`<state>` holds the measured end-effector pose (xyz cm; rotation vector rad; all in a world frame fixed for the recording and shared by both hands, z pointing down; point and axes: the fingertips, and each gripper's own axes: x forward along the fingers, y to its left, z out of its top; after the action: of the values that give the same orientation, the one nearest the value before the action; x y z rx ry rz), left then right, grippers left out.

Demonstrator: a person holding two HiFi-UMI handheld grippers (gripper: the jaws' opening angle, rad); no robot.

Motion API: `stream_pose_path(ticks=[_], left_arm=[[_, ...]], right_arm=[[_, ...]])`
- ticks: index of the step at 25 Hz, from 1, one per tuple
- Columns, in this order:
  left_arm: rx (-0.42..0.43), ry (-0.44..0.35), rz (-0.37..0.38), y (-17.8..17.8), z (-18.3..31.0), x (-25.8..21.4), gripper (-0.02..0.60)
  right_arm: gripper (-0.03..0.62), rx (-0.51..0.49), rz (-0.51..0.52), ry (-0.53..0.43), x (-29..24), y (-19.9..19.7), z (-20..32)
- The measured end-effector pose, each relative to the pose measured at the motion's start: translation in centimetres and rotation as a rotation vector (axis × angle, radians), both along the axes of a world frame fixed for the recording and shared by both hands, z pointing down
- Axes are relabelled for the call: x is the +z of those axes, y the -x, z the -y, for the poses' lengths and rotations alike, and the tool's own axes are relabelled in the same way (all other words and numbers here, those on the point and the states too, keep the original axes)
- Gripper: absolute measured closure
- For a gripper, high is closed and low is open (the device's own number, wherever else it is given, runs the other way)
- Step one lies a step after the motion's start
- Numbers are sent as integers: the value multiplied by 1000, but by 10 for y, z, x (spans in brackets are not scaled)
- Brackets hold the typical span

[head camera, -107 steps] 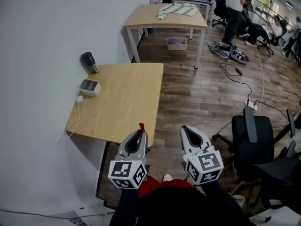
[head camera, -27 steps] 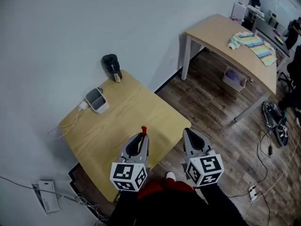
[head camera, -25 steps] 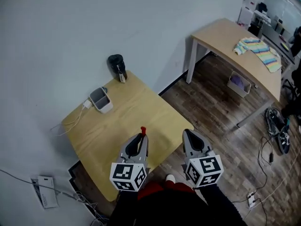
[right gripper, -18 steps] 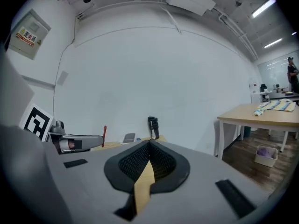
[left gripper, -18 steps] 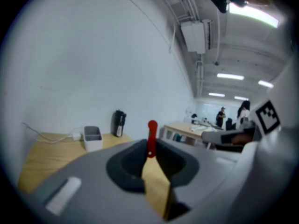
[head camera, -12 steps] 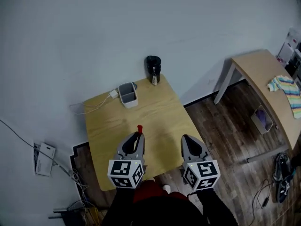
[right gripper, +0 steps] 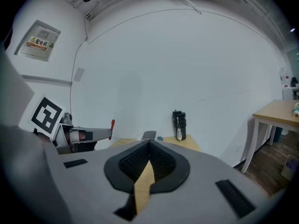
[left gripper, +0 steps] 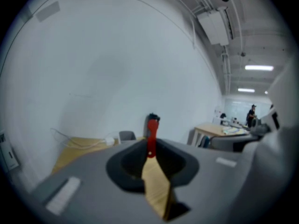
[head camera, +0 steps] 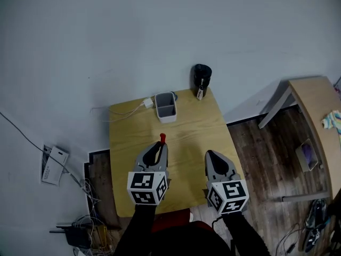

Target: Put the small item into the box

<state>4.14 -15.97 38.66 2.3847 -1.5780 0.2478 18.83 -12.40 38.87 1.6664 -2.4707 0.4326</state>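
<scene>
Red and slim, the item (left gripper: 151, 133) is pinched between the jaws of the left gripper (head camera: 159, 147), and its tip is seen sticking out past their front. It is held in the air above the near part of a wooden table (head camera: 133, 143), well apart from the box (head camera: 165, 106). The box, grey inside with a pale rim, is set upright near the far edge of the table, close to the wall (head camera: 160, 36). Just beside it, on its left, a white plug (head camera: 147, 102) is seen, from which a thin cable (head camera: 114, 115) is led off toward the table's far left corner. To the right of the box, at the far right corner, a black bottle (head camera: 201, 80) is stood upright, with a pale tag (head camera: 200, 93) hung on its side. The right gripper (head camera: 212, 158) is held level with the left one and apart from it, over the right part of the table. Its jaws are pressed together and nothing is held between them. In the right gripper view the left gripper is seen at the left, with the red item at its front. A second table (head camera: 314, 103) is seen to the right, over a wood floor (head camera: 256, 153).
</scene>
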Motion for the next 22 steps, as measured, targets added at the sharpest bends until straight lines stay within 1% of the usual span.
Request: stream_pose_path(ticks=[6,12,22], left_arm=[[-26,35,-9,9,44,13,523],[-27,44,-6,17,88,20,523],[-22,96,-9,18,142,53,523]], right_arm=[[586,-22,-26,11,4,13,44],[586,-34,-45,27,13,28,80],[586,-31,-53,75,35,48,129]])
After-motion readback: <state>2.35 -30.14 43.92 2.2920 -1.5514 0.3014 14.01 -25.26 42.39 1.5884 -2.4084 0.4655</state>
